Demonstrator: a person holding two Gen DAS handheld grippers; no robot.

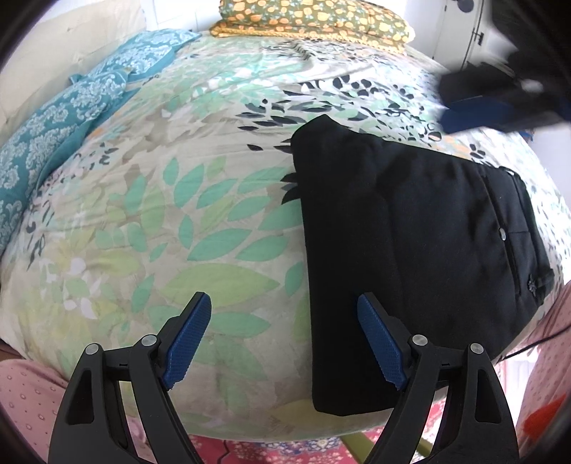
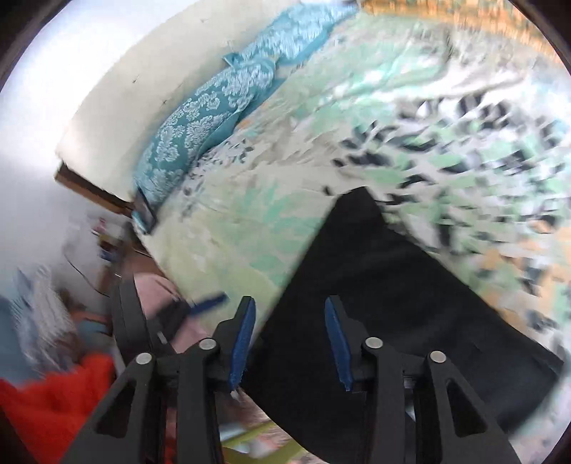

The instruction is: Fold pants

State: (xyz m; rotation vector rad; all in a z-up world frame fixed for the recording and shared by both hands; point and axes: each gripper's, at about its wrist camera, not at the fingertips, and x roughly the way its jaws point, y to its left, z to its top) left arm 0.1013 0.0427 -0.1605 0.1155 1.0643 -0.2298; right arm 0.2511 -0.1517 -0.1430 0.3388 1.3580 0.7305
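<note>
Black pants [image 1: 403, 235] lie folded into a compact rectangle on the leaf-print bedspread [image 1: 185, 200], waistband and button at the right end. My left gripper [image 1: 285, 314] is open and empty above the bed's near edge, its right finger [image 1: 380, 342] over the pants' near left corner. My right gripper [image 1: 499, 100] shows blurred at the upper right, above the bed. In the blurred right wrist view the right gripper [image 2: 291, 321] is open and empty above the pants [image 2: 392, 303].
A teal patterned pillow [image 1: 64, 117] lies along the bed's left side by a cream headboard [image 1: 60, 46]. A yellow floral pillow [image 1: 314, 18] sits at the far end. Red cloth [image 2: 57, 396] lies below the bed's edge.
</note>
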